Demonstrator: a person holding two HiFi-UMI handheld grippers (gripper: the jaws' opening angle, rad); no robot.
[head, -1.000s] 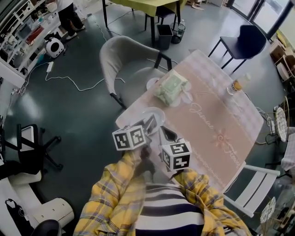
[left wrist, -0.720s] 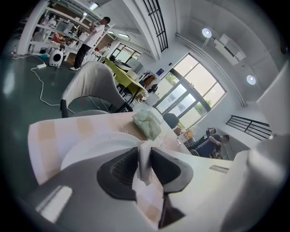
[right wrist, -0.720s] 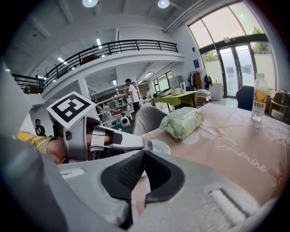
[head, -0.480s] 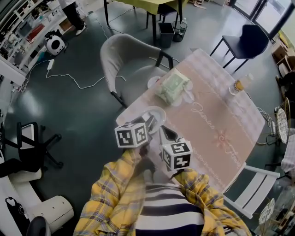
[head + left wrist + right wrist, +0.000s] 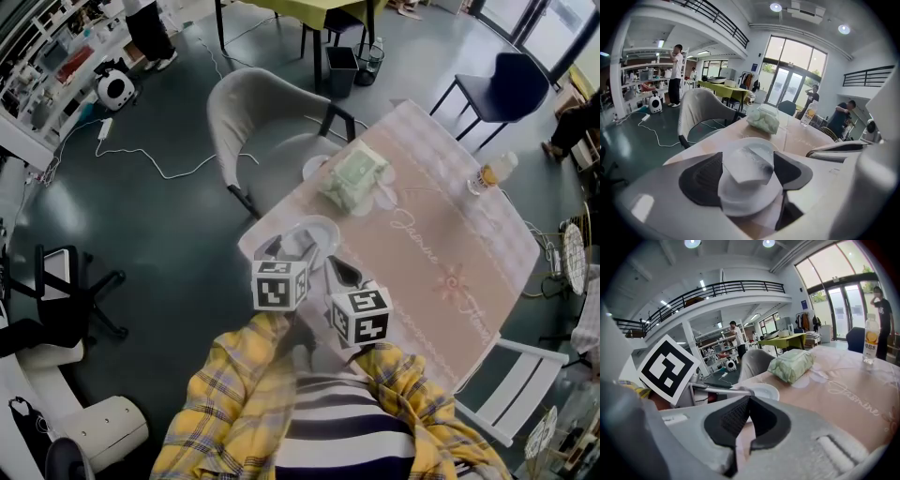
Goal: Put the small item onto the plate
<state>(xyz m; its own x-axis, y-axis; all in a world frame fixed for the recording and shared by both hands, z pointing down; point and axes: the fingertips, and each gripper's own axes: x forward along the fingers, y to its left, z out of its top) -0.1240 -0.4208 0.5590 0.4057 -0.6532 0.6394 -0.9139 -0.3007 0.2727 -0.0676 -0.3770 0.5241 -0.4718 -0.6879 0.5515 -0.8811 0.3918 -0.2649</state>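
Left gripper (image 5: 747, 158): jaws have just been opening and now stand wide apart over the white plate (image 5: 733, 204). Small white packet (image 5: 749, 165) lies on the plate between the pads, gripped by neither. Its edges sit close to both pads; I cannot tell if they touch.

Plate sits at the near corner of the table (image 5: 441, 281), close to the edge.

Right gripper (image 5: 749, 401): fingers together, nothing between them, just beside the plate on its right.

Further right, well apart from the plate: green wipes pack (image 5: 353, 176) and a bottle (image 5: 494, 172).

Risks, as I judge them:
- A pad could snag a packet corner as the left gripper backs out and drag the packet off the rim. Cause: the small gap at each side.
- A low or sideways exit could knock the plate toward the table edge.
- The right gripper could clip the rim if it moves first.
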